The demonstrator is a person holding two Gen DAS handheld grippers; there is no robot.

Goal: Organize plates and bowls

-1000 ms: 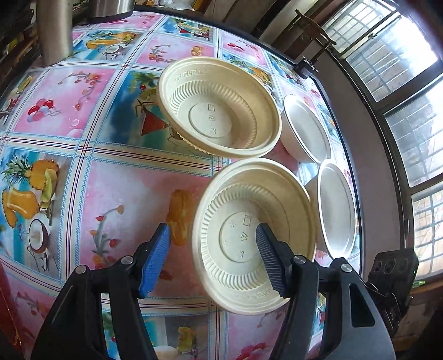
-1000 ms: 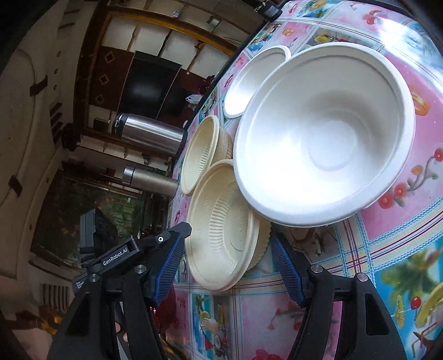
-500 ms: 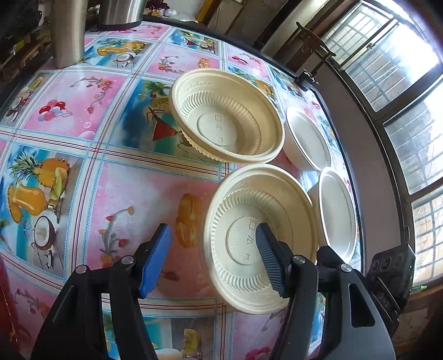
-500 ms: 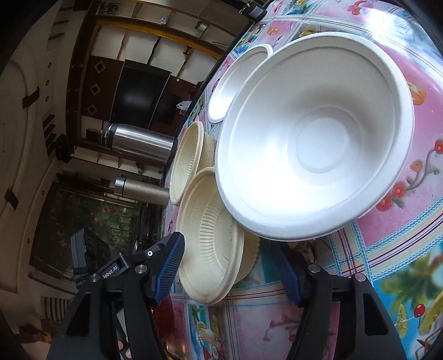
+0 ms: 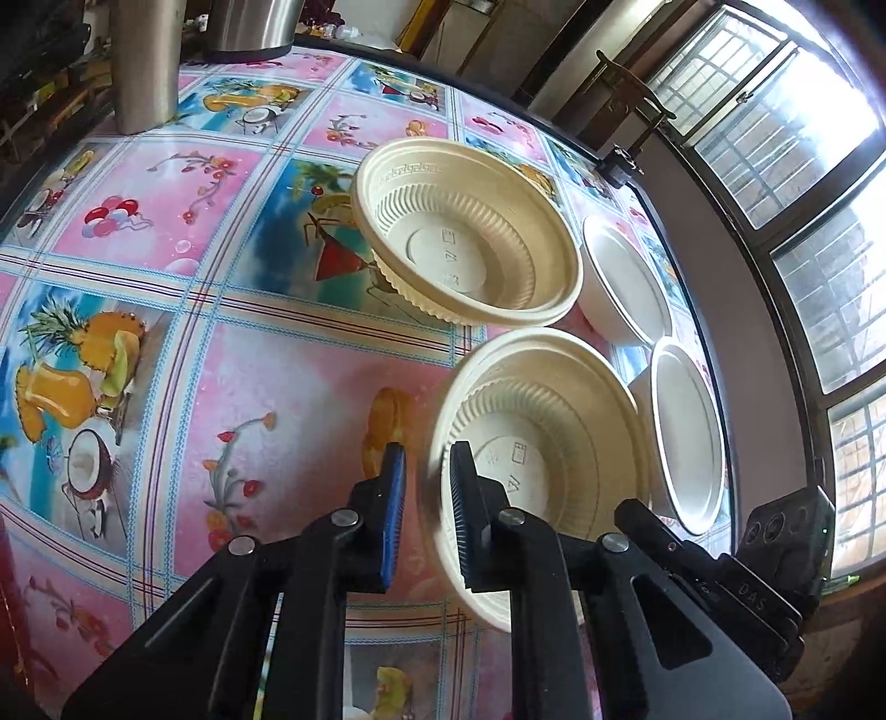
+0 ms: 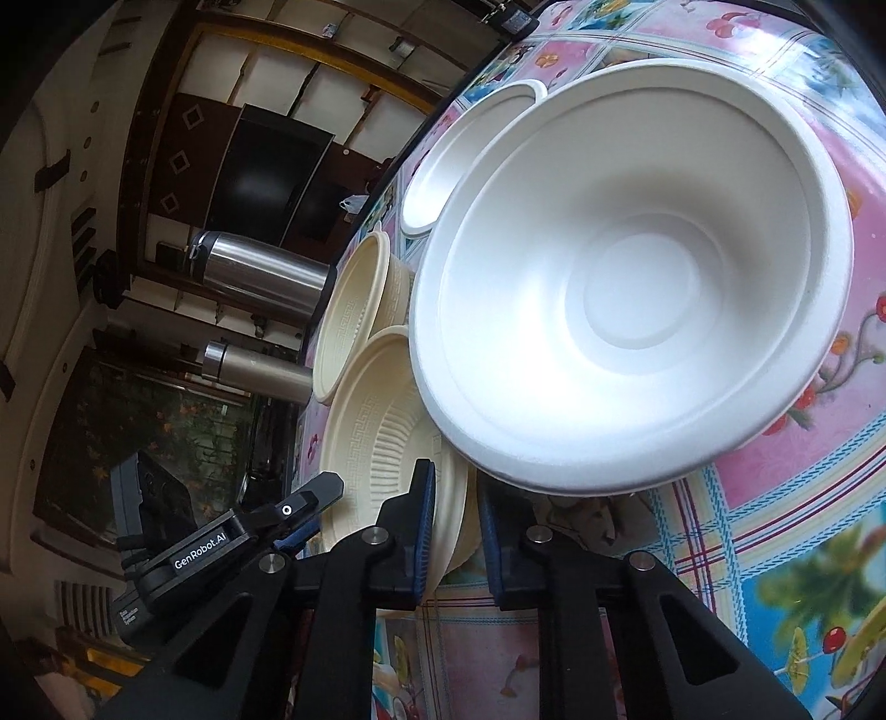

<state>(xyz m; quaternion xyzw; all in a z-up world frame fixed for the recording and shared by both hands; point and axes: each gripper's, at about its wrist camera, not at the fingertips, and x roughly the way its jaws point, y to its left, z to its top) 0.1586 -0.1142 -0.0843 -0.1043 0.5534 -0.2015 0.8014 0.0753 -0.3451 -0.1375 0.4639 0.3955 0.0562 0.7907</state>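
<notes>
Two cream ribbed bowls and two white bowls sit on the patterned tablecloth. My left gripper is shut on the near rim of the nearer cream bowl, one blue pad inside and one outside. The farther cream bowl stands behind it. The white bowls lie to the right. In the right wrist view my right gripper is shut on the opposite rim of the same cream bowl, under the edge of a big white bowl. The other cream bowl and white bowl lie beyond.
Two steel flasks stand at the table's far left edge; they also show in the right wrist view. A window wall runs along the right side of the table. A black clamp grips the far table edge.
Both grippers have closed from wide open onto the rim of the nearer cream bowl. The bowls have stayed in place.
</notes>
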